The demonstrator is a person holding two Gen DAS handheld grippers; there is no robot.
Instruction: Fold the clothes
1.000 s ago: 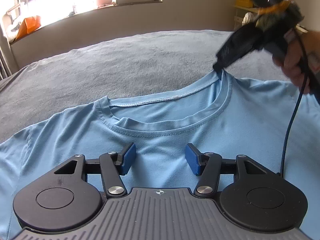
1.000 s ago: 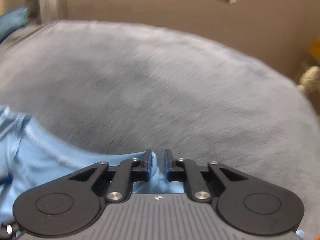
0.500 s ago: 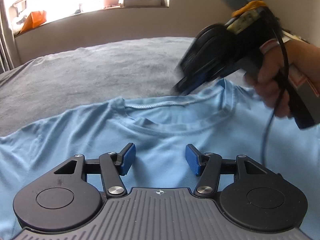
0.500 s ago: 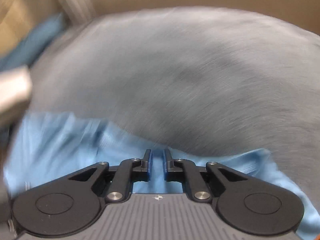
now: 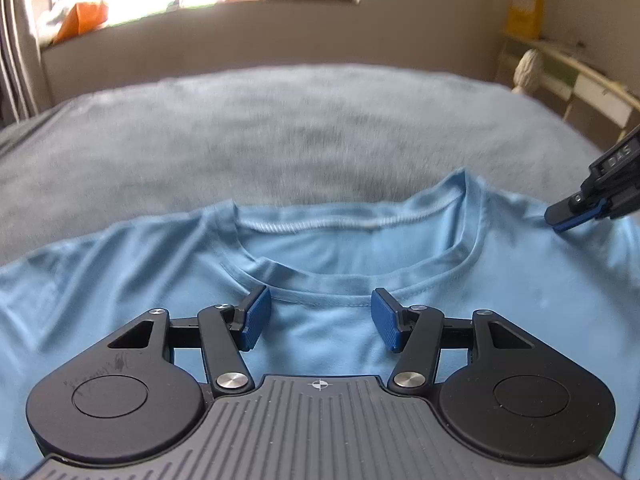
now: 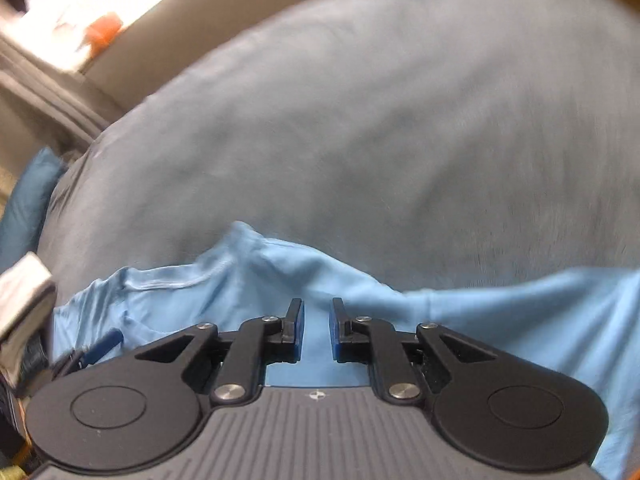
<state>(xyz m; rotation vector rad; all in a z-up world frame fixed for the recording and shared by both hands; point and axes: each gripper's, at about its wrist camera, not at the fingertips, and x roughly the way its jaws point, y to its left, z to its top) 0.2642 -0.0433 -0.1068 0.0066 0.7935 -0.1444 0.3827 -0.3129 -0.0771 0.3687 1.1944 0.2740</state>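
Note:
A light blue T-shirt [image 5: 520,300] lies spread on the grey bed [image 5: 280,140], its collar [image 5: 360,226] facing away from me. My left gripper [image 5: 320,316] hovers open just short of the collar's front edge, with nothing between its blue pads. My right gripper [image 5: 558,226] comes in from the right edge, its tips at the shirt's right shoulder. In the right wrist view the right gripper [image 6: 317,328] shows only a narrow slit between its fingers. The shirt [image 6: 480,308] lies flat beneath them. One blue finger of the left gripper [image 6: 100,344] shows at the left.
The grey bed [image 6: 360,140] stretches far beyond the shirt. A bright window sill with an orange bag [image 5: 80,20] runs along the back wall. A shelf [image 5: 580,76] with a pale figure [image 5: 528,70] stands at the right. A blue pillow [image 6: 24,208] lies at the bed's left end.
My right gripper left the collar's right end, swung left above the shirt, then went out to the right shoulder. My left gripper stayed open and crept closer to the collar.

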